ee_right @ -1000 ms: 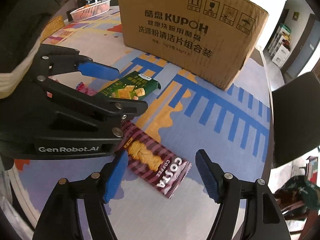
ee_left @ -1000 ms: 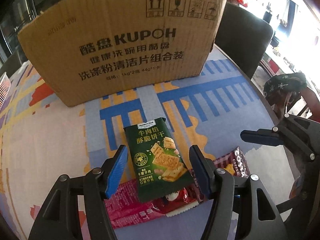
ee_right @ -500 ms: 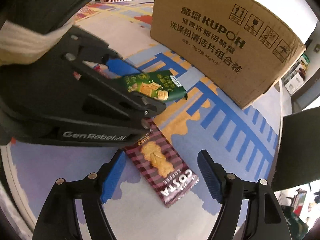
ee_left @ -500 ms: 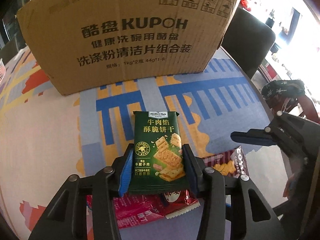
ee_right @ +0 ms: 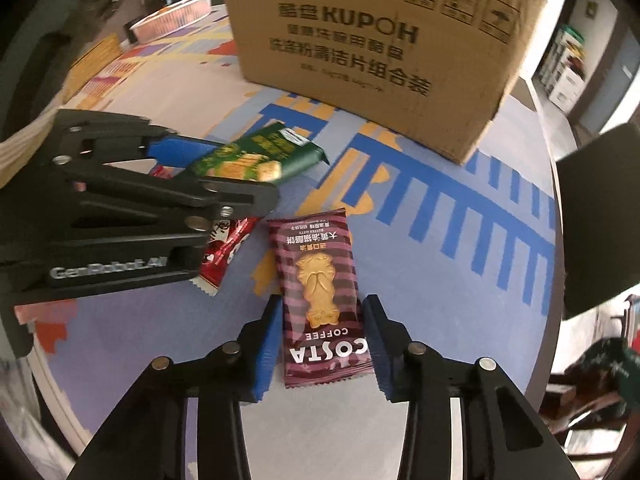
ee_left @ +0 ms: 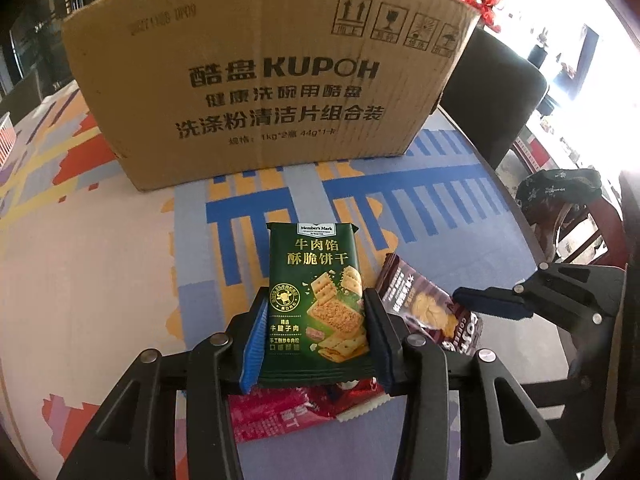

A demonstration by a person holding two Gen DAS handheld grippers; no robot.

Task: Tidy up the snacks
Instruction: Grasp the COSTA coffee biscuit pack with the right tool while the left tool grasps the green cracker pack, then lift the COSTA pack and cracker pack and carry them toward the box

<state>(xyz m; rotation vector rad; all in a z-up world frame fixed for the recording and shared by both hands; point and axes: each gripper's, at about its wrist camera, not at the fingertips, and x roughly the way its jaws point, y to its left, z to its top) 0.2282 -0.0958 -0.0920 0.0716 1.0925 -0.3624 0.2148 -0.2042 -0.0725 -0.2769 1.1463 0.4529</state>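
My left gripper is shut on a green cracker packet and holds it above the table; it also shows in the right wrist view. My right gripper is shut on a maroon Costa Coffee biscuit packet, which also shows in the left wrist view. A red snack packet lies on the table under the left gripper; it also shows in the right wrist view. A large brown KUPOH cardboard box stands behind.
The round table has a colourful patterned cloth. A dark chair stands behind the box at the right. A pink basket sits at the table's far side. The table's edge runs close on the right.
My left gripper closed on the green packet and lifted it. My right gripper moved forward over the Costa packet and closed on it, and the packet turned to lie along the fingers.
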